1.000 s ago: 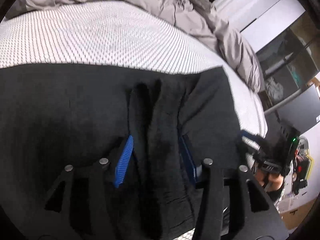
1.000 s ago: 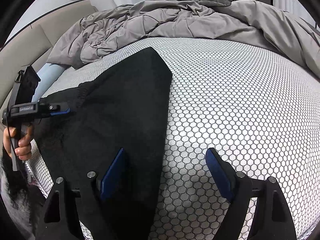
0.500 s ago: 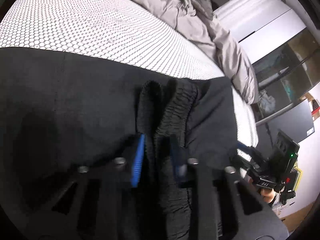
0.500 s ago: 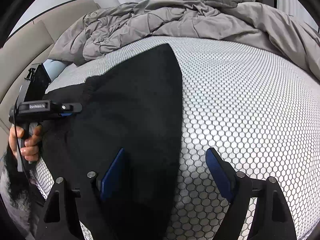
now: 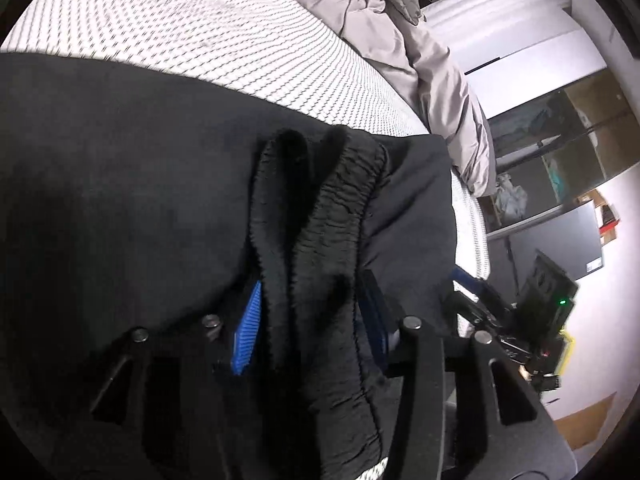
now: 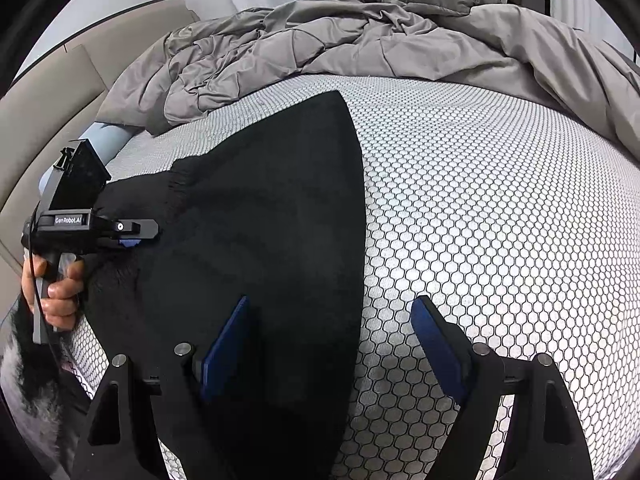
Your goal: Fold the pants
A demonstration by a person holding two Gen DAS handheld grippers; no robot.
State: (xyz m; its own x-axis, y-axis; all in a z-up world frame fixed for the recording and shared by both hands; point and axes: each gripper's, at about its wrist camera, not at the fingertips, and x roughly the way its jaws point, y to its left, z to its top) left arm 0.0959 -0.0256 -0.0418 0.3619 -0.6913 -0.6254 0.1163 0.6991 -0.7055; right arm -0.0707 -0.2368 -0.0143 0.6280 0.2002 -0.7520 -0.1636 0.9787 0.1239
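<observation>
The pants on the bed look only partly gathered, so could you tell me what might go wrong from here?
1. The left gripper has its jaws opening with the bunched waistband between them, so the pants could slip out.
2. The right gripper stands open over the pants' edge and the mattress, holding nothing, so the cloth may skew when pulled.

A home bedroom: a bed (image 6: 500, 208) with honeycomb-patterned cover is filling the frame, a rumpled grey duvet (image 6: 320, 44) lying across the top, a padded beige headboard (image 6: 44, 120) curving at upper left.
</observation>
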